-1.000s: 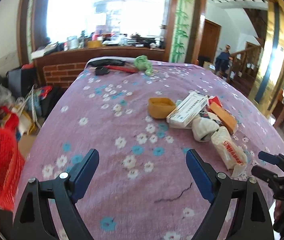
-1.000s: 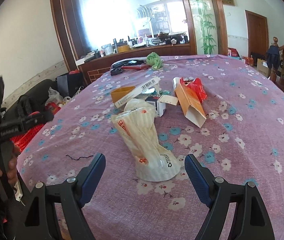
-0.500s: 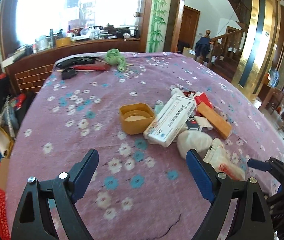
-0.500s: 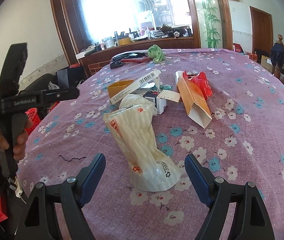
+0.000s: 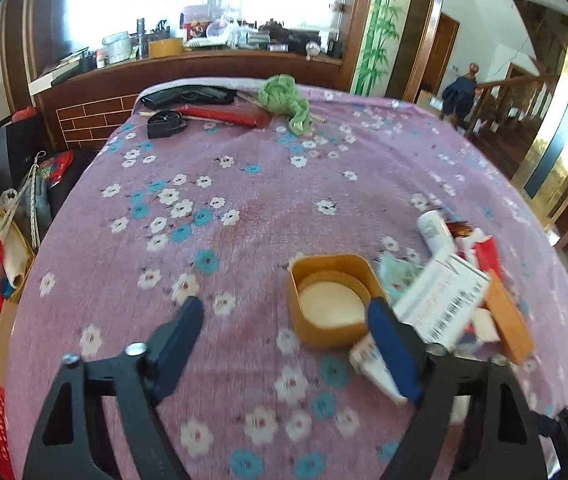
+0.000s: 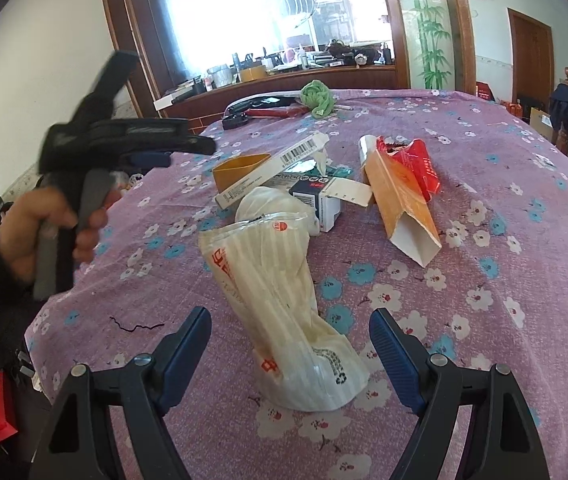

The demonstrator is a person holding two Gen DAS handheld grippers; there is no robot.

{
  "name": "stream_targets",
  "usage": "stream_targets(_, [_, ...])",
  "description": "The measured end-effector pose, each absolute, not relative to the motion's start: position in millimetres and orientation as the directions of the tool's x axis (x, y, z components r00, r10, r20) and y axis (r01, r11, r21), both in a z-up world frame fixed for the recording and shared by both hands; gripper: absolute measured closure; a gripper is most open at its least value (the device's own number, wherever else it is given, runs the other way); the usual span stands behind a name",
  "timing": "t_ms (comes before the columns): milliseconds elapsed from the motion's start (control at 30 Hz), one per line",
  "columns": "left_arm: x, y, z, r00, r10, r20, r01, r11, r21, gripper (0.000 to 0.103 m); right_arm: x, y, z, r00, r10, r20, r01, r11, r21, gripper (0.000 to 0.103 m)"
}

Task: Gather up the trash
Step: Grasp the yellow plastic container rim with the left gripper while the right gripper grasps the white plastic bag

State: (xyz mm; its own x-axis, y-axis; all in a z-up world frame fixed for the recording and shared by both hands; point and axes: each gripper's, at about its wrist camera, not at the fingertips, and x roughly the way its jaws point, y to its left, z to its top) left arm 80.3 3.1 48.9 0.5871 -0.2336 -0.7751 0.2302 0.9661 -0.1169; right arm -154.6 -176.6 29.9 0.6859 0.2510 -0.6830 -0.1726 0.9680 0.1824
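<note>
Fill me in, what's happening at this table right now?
A person holding a gripper in each hand is clearing litter off a purple flowered tablecloth. The left gripper, whose jaws have just been closing a little, is open and empty, with its right finger in front of the yellow tub in the trash pile. The right gripper is open, its fingers either side of a crumpled white plastic bag without gripping it. Nothing has been picked up yet.

The left gripper is held over the flowered table, its jaws just closing with nothing gripped; a yellow tub is seen beside the right jaw.
</note>
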Motion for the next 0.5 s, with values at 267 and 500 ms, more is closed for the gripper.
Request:
stream_targets(267, [115,-14,10,0.447,-0.25,-0.859,0.216,0.962,-0.168,0.082,-144,-171,24,0.664,0.249,-0.705,-0.178,0.969,0.173,0.024])
stream_targets(500, [99,0,7,0.453,-0.285,-0.844,0.216,0.954,-0.206,0.097,-134,-173,19,0.631,0.256,-0.732,-0.178,0.966,0.185,0.053])
